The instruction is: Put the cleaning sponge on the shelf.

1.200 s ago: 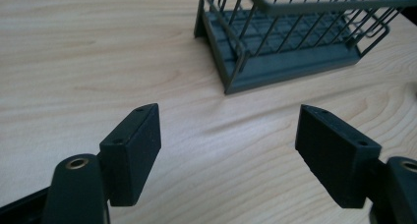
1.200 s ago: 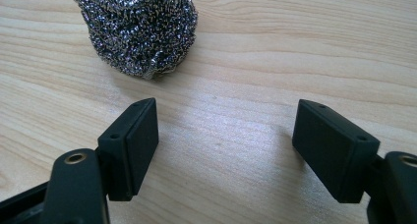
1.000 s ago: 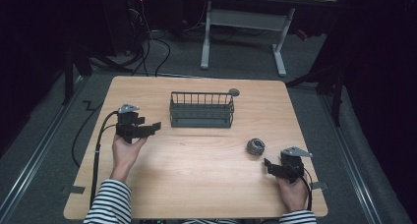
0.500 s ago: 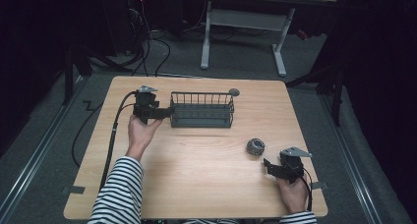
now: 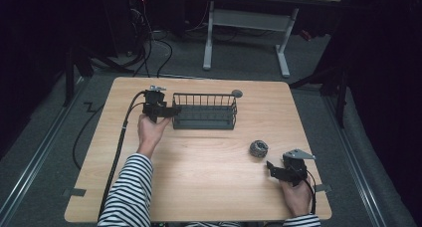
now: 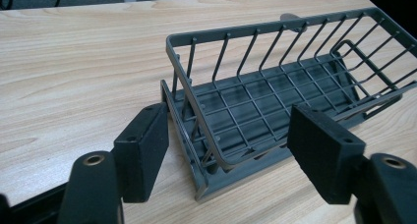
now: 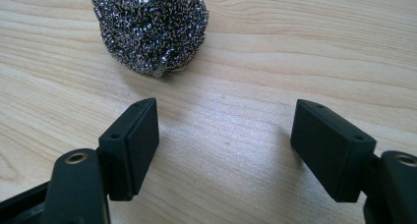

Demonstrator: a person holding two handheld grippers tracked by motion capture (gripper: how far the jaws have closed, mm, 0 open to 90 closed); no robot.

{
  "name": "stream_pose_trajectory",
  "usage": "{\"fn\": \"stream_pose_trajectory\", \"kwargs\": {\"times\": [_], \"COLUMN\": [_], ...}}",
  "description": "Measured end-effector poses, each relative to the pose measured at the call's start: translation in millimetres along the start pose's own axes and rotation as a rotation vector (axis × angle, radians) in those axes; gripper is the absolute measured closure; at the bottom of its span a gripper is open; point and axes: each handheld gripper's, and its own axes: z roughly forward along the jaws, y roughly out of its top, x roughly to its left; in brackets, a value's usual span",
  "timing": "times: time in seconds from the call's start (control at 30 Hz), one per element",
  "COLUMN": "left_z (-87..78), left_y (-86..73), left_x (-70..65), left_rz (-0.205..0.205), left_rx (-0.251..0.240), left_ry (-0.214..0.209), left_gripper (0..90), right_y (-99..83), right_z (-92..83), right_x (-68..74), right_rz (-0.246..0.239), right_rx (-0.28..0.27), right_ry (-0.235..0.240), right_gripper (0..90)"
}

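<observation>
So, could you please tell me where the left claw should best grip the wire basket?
Probably the basket's near short end wall, approached from that end: its top rim runs between the open left claw's pads, and the upright wires leave room for one pad inside.

Dark grey wire basket [image 5: 204,110]: on the light wooden counter [image 5: 199,187], toward its far edge, left of centre.
Left gripper [image 5: 171,111]: at the basket's left end; in the left gripper view [image 6: 226,150] that end's corner stands between the jaws.
Small grey round disc [image 5: 237,93]: on the counter, just behind the basket's far right corner.
Steel-wool scouring ball [image 5: 258,148]: on the counter, right of centre, nearer than the basket, well apart from it.
Right gripper [image 5: 271,168]: near right corner, just before the ball, apart from it.
</observation>
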Motion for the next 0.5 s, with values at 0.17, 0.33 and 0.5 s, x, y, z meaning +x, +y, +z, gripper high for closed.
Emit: {"fn": "stream_pose_trajectory", "kwargs": {"times": [0.17, 0.33, 0.5], "left_z": [4.6, 7.5, 9.5], "left_y": [-0.7, -1.0, -1.2], "left_x": [0.3, 0.2, 0.3], "left_rz": [-0.007, -0.015, -0.022], "left_rx": [0.000, -0.004, -0.006], "left_ry": [0.000, 0.004, 0.001], "left_gripper": [36.4, 43.6, 49.8], "right_y": [0.0, -0.1, -0.1], "right_z": [0.0, 0.0, 0.0], "right_x": [0.1, 0.3, 0.3], "right_rz": [0.000, -0.001, -0.004], "right_rx": [0.000, -0.001, -0.001], "right_ry": [0.000, 0.001, 0.002], "right_gripper": [26.6, 26.6, 26.6]}}
